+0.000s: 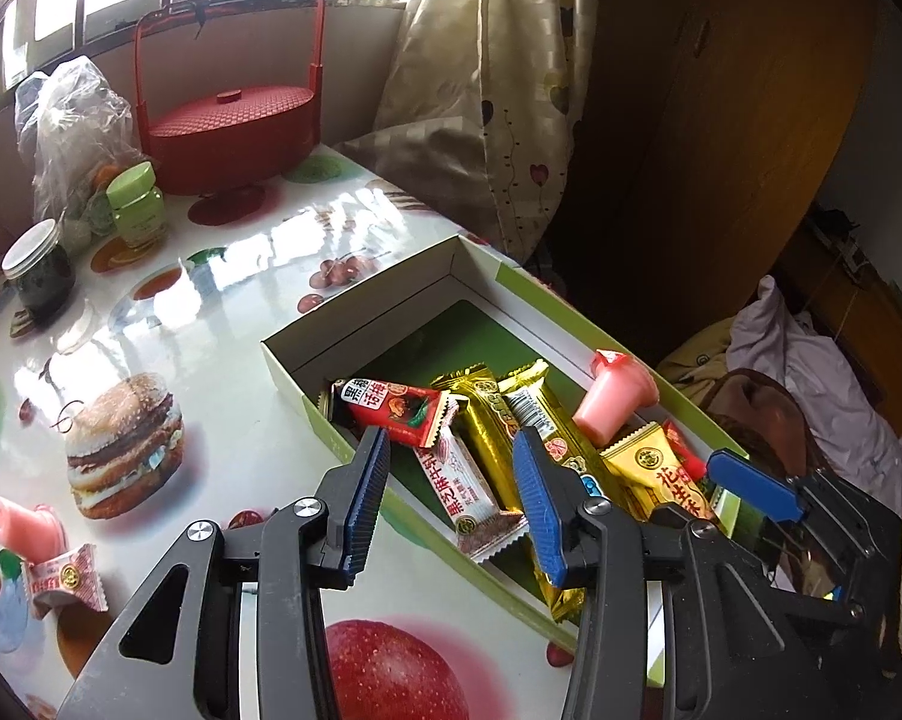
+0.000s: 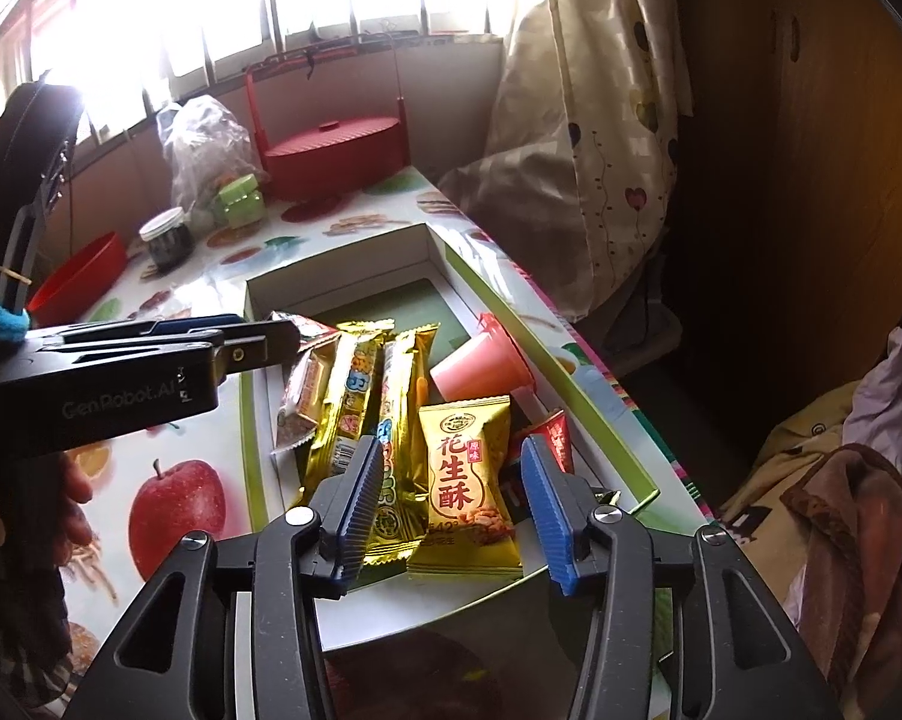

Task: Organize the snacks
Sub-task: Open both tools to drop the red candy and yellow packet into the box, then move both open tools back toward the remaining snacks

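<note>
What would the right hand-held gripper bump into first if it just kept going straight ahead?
Most likely the yellow peanut-crisp packet: it lies in the green box right between the open fingers of the right hand-held gripper, which slants down at it. Depth is hard to judge, so this is a best guess.

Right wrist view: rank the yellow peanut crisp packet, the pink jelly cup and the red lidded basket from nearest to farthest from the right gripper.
1. Yellow peanut crisp packet: in the box, right between the open fingers of the right gripper.
2. Pink jelly cup: farther back in the box, slightly right.
3. Red lidded basket: far end of the table, by the window.
</note>
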{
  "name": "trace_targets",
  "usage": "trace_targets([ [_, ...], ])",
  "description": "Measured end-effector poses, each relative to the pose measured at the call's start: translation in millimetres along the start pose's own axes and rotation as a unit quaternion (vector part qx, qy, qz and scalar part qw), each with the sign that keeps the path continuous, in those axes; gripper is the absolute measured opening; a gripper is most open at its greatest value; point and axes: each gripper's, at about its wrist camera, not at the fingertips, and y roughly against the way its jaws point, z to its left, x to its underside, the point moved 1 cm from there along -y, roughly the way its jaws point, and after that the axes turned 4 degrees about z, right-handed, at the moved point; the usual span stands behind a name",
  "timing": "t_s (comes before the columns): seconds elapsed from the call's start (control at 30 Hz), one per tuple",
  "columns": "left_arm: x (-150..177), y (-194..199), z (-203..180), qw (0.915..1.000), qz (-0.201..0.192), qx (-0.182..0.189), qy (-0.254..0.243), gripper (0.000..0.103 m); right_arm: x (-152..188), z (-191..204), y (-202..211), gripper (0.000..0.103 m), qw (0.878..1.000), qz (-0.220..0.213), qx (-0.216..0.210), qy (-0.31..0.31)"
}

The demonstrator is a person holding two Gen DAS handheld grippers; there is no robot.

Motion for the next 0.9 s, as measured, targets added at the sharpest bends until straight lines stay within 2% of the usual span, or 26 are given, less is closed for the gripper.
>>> trace_targets([
  [0.9,16.1,28.7,-0.3,0.9997,-0.02,-0.011,-0.004,0.044,3.5,7.1,16.0,0.049,1.0,-0.014,0.002,-0.001],
])
